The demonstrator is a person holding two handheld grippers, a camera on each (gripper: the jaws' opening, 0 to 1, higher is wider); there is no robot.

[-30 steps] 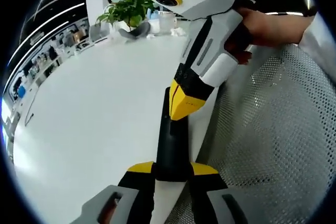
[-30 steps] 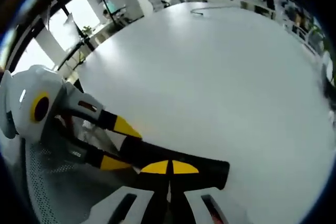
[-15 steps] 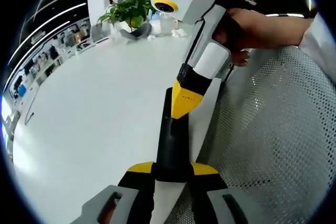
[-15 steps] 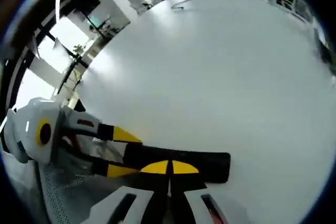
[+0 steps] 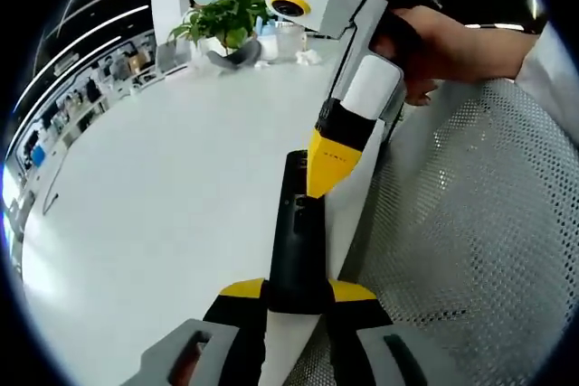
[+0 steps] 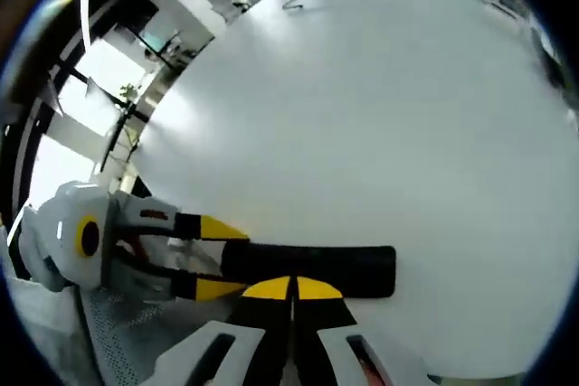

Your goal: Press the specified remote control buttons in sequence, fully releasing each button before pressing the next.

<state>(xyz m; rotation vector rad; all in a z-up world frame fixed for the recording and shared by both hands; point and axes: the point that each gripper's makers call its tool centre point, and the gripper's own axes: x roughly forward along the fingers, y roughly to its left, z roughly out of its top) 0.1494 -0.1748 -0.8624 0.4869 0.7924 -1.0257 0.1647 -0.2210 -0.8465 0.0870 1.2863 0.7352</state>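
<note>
Under right tongs (image 5: 327, 189), remote (image 5: 297, 241) buttons are indistinct.

Left gripper (image 5: 297, 294) clamped; right gripper (image 5: 331, 167) closed, tips down.

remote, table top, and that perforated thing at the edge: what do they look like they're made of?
Remote: looks like matte black plastic, no sheen; it sits between the left gripper's jaws.
Table: smooth white top with soft glare, probably laminate or painted board.
Perforated surface: pale mesh with regular small holes, likely a chair's woven fabric or plastic; can't tell which.
</note>
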